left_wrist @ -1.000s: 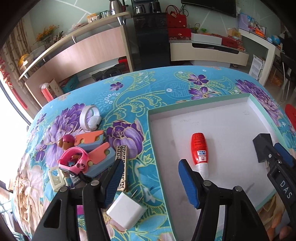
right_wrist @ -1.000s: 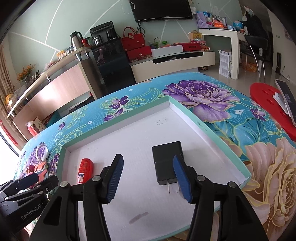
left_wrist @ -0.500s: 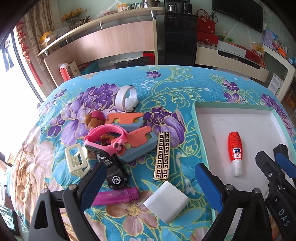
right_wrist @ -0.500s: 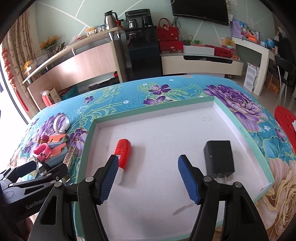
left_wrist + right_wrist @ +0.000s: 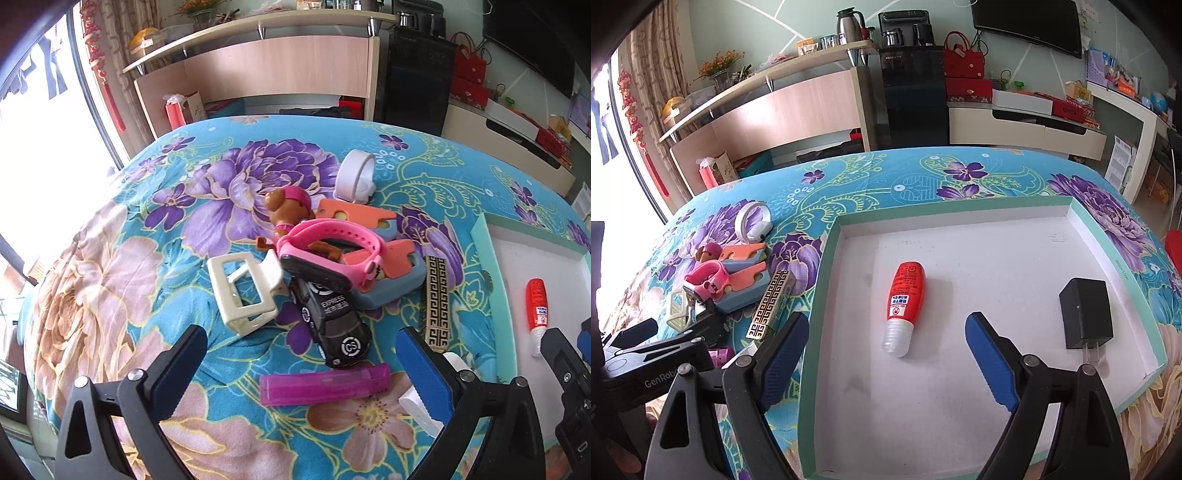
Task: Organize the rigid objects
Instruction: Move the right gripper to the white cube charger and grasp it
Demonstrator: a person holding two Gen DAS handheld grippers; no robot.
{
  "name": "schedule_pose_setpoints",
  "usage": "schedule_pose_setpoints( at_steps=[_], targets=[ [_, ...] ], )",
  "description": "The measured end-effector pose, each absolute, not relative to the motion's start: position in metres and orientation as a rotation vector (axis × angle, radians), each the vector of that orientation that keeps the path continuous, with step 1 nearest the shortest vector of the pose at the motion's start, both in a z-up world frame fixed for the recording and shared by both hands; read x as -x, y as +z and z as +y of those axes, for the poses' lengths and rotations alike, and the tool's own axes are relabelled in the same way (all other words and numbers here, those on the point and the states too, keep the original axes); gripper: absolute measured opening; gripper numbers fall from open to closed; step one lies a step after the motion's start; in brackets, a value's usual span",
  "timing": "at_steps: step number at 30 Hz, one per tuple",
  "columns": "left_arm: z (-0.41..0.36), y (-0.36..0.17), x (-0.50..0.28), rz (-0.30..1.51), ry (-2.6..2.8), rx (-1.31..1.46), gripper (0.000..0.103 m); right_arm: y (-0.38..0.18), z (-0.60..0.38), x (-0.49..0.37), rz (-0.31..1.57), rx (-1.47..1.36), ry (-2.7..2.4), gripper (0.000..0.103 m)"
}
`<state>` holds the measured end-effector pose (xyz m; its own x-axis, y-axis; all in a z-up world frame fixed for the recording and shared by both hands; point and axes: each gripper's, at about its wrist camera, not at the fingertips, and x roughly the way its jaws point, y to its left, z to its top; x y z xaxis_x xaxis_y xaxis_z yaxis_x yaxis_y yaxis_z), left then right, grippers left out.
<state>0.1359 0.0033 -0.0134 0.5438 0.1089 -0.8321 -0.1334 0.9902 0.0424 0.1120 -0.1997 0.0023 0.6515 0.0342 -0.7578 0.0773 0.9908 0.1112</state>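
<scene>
On the floral cloth (image 5: 110,258) at the left lies a jumbled pile: a cream square-framed clip (image 5: 242,291), a glossy black toy car (image 5: 332,325), a pink strap watch (image 5: 325,251) draped over orange-and-blue blocks (image 5: 384,273), a brown toy dog (image 5: 286,210) and a white ring-shaped piece (image 5: 354,177) behind. The left gripper (image 5: 299,354) hovers with its blue-padded jaws spread wide and empty — the car's front and a translucent purple bar (image 5: 325,384) lie between them. A flat gold strip with a key pattern (image 5: 437,299) lies beside the pile, near the tray's left wall.

The shallow white tray (image 5: 997,218) with a mint rim holds two things — a red bottle with a clear ribbed cap (image 5: 903,306) and a matte black plug adapter (image 5: 1086,314), prongs toward the camera. The right gripper (image 5: 886,358) is above the tray, jaws apart; the bottle's cap sits between them, untouched, and the adapter lies just outside the right jaw.
</scene>
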Motion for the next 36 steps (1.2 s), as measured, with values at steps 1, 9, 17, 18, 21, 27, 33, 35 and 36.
schedule_pose_setpoints(
  at_steps=[1, 9, 17, 18, 21, 27, 33, 35, 36],
  targets=[
    [0.007, -0.015, -0.135, 0.986, 0.149, 0.033, 0.103, 0.002, -0.197, -0.112, 0.865, -0.132, -0.022, 0.087],
    [0.037, -0.021, -0.133, 0.995, 0.162, 0.087, 0.103, 0.0, -0.177, -0.112, 0.873, -0.105, 0.026, 0.087],
    [0.052, -0.019, -0.128, 0.988, 0.143, 0.118, 0.103, -0.008, -0.151, -0.111, 0.89, -0.022, 0.061, 0.087],
    [0.054, -0.018, -0.127, 0.984, 0.138, 0.124, 0.103, -0.008, -0.149, -0.111, 0.887, -0.018, 0.063, 0.087],
    [0.058, -0.016, -0.126, 0.981, 0.133, 0.138, 0.103, -0.007, -0.148, -0.108, 0.874, -0.03, 0.076, 0.087],
    [0.074, -0.018, -0.125, 0.986, 0.146, 0.184, 0.103, -0.003, -0.152, -0.104, 0.851, -0.07, 0.084, 0.087],
    [0.086, -0.021, -0.124, 0.998, 0.161, 0.222, 0.103, -0.001, -0.14, -0.099, 0.833, -0.048, 0.14, 0.087],
    [0.088, -0.021, -0.124, 0.999, 0.161, 0.232, 0.103, -0.002, -0.129, -0.097, 0.828, -0.023, 0.181, 0.087],
    [0.088, -0.021, -0.124, 0.999, 0.16, 0.236, 0.103, -0.002, -0.124, -0.097, 0.828, -0.008, 0.197, 0.087]
  ],
)
